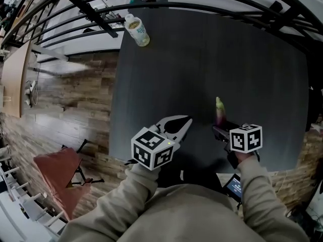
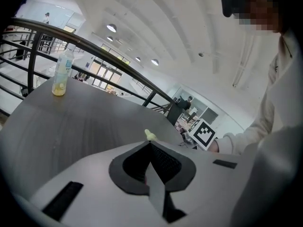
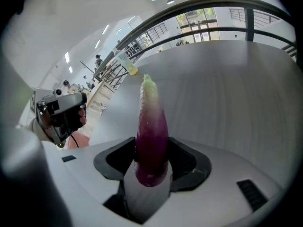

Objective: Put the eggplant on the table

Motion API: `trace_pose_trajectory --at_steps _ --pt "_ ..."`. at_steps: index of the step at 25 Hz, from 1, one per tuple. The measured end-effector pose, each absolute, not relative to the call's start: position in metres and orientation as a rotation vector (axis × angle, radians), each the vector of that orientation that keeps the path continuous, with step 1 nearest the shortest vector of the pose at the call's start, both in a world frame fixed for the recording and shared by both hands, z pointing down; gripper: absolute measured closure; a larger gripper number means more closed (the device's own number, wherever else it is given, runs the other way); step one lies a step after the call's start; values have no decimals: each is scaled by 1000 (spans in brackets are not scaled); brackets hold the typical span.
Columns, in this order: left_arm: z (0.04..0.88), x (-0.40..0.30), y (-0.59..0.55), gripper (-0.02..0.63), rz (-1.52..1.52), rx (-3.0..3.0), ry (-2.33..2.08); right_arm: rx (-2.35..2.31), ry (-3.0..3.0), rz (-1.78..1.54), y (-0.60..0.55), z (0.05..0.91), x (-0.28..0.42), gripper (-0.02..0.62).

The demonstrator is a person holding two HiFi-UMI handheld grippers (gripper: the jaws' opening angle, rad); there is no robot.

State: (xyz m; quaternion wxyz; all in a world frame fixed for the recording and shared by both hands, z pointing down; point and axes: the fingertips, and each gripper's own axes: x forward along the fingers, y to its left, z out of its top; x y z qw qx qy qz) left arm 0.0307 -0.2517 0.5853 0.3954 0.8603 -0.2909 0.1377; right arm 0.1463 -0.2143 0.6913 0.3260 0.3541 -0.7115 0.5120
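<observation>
Eggplant (image 3: 151,126) clamped between fingers (image 3: 182,161) of right gripper (image 3: 152,156), green tip outward.

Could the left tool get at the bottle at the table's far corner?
Probably yes, with a stretch: the left tool is empty, and only table lies between it and the bottle.

Open surface (image 1: 212,59) lies ahead of the fingers (image 1: 177,126); a bottle (image 1: 137,30) stands far beyond, leftward, at its edge.

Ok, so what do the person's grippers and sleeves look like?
Both the left gripper and right gripper have pale grey shells with black pads, each carrying a white cube printed with black square markers. The sleeves are beige.
</observation>
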Motion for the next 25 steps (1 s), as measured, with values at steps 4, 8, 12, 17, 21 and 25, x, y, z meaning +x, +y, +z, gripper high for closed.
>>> trace_pose_trajectory --at_steps 4,8,12,17,21,25 --pt "593 30 -253 604 364 2180 -731 936 -1833 1345 -215 704 151 367" --pt "600 27 -249 604 372 2163 -734 904 -1812 1353 -207 715 152 367" --pt "605 29 -245 604 383 2157 -726 893 -1796 1373 -208 724 157 367" --pt "610 26 -241 604 401 2150 -729 889 -1804 1402 -208 727 154 367" --pt "613 23 -238 604 404 2145 -731 867 -1820 1450 -206 729 155 367" --pt "617 17 -231 604 411 2130 -740 883 -1819 1494 -203 733 164 367"
